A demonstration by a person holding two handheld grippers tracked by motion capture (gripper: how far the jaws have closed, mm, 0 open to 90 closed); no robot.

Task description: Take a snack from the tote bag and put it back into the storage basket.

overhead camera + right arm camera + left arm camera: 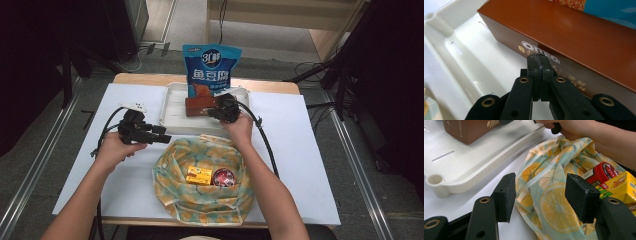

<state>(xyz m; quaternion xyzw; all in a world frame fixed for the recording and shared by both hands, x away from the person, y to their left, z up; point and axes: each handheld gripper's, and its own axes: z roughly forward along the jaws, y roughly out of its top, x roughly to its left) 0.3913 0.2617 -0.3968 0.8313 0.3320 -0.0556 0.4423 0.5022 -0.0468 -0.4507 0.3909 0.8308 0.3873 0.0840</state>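
The right hand (240, 129) reaches forward over the far rim of the lemon-print bag (175, 185), holding the right gripper (216, 113) at the white tray (172, 107). Its 2 jaws are pressed flat together with nothing between them, tips right at the side of the brown Oreo box (574, 37) lying in the tray in front of the blue snack pouch (211, 70). The left hand (114, 149) rests on the table left of the bag, its left gripper (540, 195) level, jaws wide apart and empty, pointing at the bag's cloth. Inside the bag lie a yellow carton (198, 175) and a red tin (223, 177).
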